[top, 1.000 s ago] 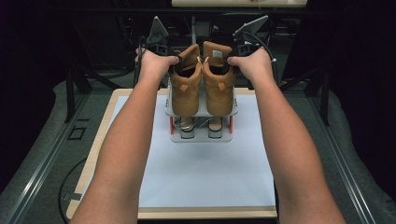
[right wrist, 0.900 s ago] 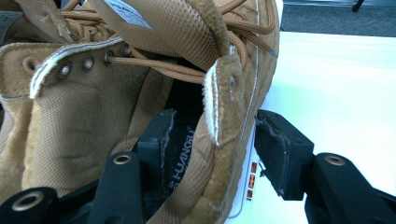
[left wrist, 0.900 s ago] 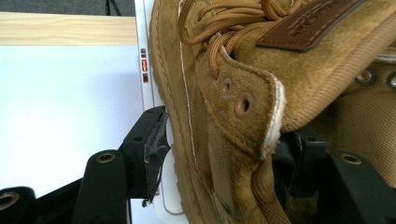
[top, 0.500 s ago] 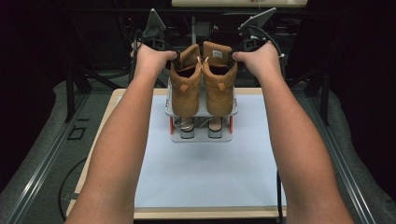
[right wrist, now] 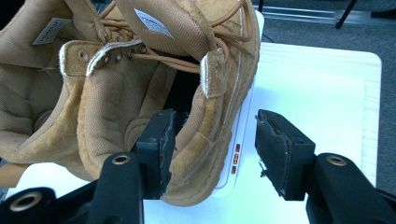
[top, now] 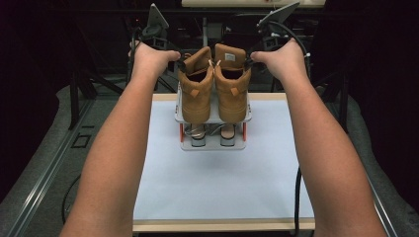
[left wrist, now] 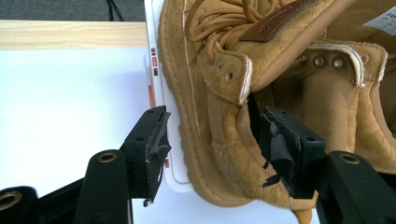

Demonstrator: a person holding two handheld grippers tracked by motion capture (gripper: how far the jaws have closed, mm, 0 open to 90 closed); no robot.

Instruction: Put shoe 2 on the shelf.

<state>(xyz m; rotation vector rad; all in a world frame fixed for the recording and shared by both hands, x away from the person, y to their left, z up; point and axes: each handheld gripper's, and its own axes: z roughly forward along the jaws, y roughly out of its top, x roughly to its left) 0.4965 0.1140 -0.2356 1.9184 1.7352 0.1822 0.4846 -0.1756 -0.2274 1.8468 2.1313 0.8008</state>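
Two tan high-top boots stand side by side on a small white rack (top: 212, 144). The left boot (top: 195, 94) (left wrist: 205, 88) has its outer side wall between the jaws of my left gripper (top: 174, 57) (left wrist: 215, 149): one jaw is inside the collar, the other stands off the sole, so the gripper is open. My right gripper (top: 257, 52) (right wrist: 212, 149) straddles the outer wall of the right boot (top: 232, 89) (right wrist: 126, 107) the same way. Its inner jaw sits in the boot's mouth, its outer jaw has a gap to the boot, and it is open.
The rack's lower shelf holds a pair of grey shoes (top: 197, 134). The rack stands on a white sheet (top: 222, 192) over a wooden board at the table's far middle. Dark frames and cables stand behind the table. Both forearms reach along the rack's sides.
Both hands have risen a little with their grippers and now sit at the boots' collars. The boots and the rack have stayed in place.
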